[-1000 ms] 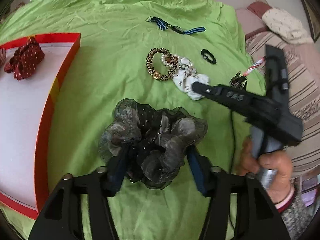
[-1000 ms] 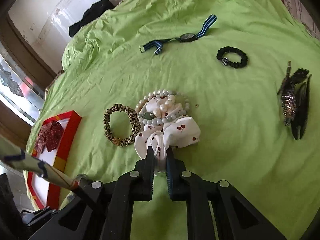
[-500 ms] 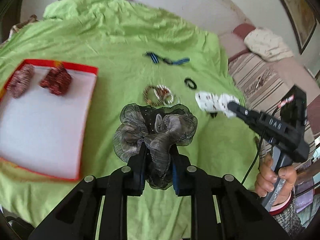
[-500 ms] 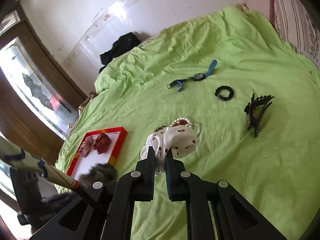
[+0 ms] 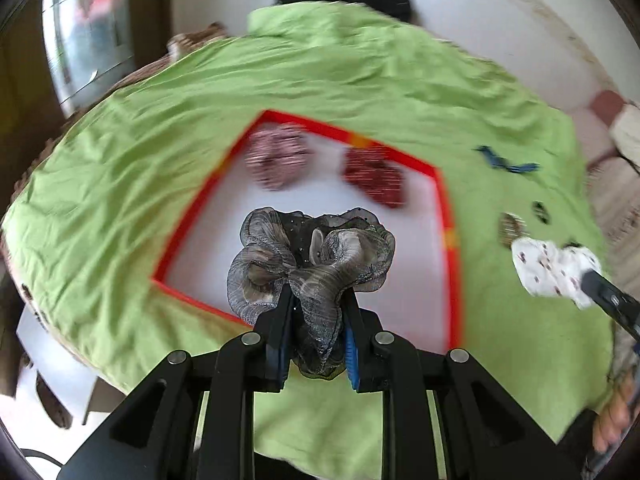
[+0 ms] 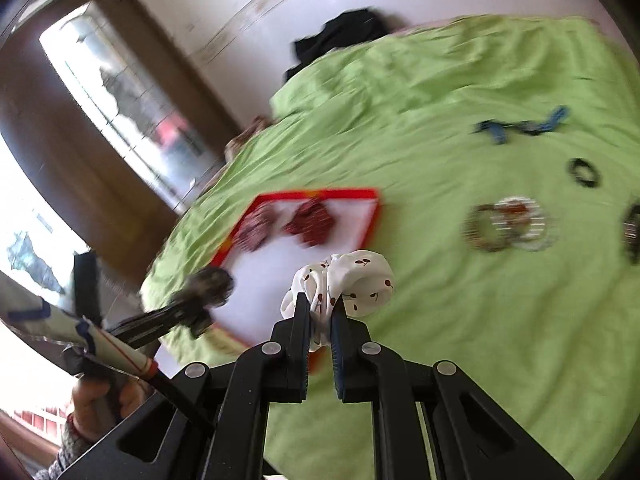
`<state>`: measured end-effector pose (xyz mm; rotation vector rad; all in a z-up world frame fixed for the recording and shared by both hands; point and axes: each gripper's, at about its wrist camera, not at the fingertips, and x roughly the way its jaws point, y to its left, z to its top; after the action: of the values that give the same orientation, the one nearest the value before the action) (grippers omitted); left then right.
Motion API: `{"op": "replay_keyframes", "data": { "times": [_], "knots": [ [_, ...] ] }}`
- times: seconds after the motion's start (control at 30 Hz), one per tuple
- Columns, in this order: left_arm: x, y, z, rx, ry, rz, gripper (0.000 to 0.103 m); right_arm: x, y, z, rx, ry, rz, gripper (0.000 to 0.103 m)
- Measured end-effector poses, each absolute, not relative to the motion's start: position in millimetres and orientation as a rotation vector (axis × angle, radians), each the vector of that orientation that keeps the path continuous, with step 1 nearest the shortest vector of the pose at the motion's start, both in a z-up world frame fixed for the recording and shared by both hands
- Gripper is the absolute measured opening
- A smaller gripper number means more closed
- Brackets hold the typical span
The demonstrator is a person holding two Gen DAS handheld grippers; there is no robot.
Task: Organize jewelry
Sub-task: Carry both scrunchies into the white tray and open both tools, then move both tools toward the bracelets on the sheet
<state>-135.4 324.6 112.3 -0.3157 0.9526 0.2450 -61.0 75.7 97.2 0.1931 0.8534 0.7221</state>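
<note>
My left gripper (image 5: 316, 300) is shut on a grey and black gauze scrunchie (image 5: 308, 256), held in the air over the near part of a red-rimmed white tray (image 5: 448, 216). Two red scrunchies (image 5: 374, 178) lie at the tray's far end. My right gripper (image 6: 320, 304) is shut on a white scrunchie with cherry print (image 6: 352, 280), hanging above the green sheet just right of the tray (image 6: 374, 216). In the left wrist view the white scrunchie (image 5: 552, 268) shows at the right; in the right wrist view the grey scrunchie (image 6: 208, 286) shows at the left.
Left on the green sheet (image 6: 460, 92) are a leopard and pearl bracelet pile (image 6: 508, 226), a black hair tie (image 6: 584, 172) and a blue-striped watch (image 6: 524, 126). A black garment (image 6: 340, 36) lies at the bed's far edge by the wall. A window stands at the left.
Both grippers lifted their scrunchies off the sheet and swung left toward the tray. The left one closed on the grey scrunchie, which now hangs over the tray's white floor.
</note>
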Motion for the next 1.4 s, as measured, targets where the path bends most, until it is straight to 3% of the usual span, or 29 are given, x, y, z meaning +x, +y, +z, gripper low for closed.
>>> {"op": "replay_keyframes", "data": {
  "times": [0.23, 0.43, 0.53, 0.63, 0.7, 0.77, 1.13, 1.4],
  "knots": [
    [-124.0, 374.4, 82.7, -0.296, 1.003, 0.332, 0.022, -57.6, 179.0, 53.9, 0.106, 0.949, 0.804, 0.010],
    [-121.6, 388.2, 77.3, -0.303, 0.990, 0.331, 0.029, -61.3, 223.2, 18.8, 0.053, 1.037, 0.850, 0.010],
    [-121.1, 389.3, 75.3, -0.327, 0.994, 0.313, 0.038, -68.7, 238.8, 11.5, 0.015, 1.048, 0.870, 0.011],
    [-124.7, 390.0, 80.1, -0.355, 0.977, 0.305, 0.041, -77.1, 244.1, 13.9, -0.031, 1.009, 0.860, 0.021],
    [-130.7, 391.7, 87.3, -0.381, 0.956, 0.304, 0.049, -81.3, 242.8, 19.2, -0.053, 0.992, 0.875, 0.042],
    [-137.7, 392.2, 95.3, -0.398, 0.929, 0.310, 0.053, -83.9, 240.2, 24.1, -0.060, 0.968, 0.870, 0.051],
    [-175.8, 379.3, 118.1, -0.419, 0.868, 0.383, 0.057, -111.3, 191.0, 48.6, -0.060, 0.883, 0.825, 0.051],
    [-193.5, 315.3, 145.2, -0.347, 0.837, 0.327, 0.058, -121.6, 116.1, 44.4, 0.028, 0.899, 0.731, 0.051]
  ]
}}
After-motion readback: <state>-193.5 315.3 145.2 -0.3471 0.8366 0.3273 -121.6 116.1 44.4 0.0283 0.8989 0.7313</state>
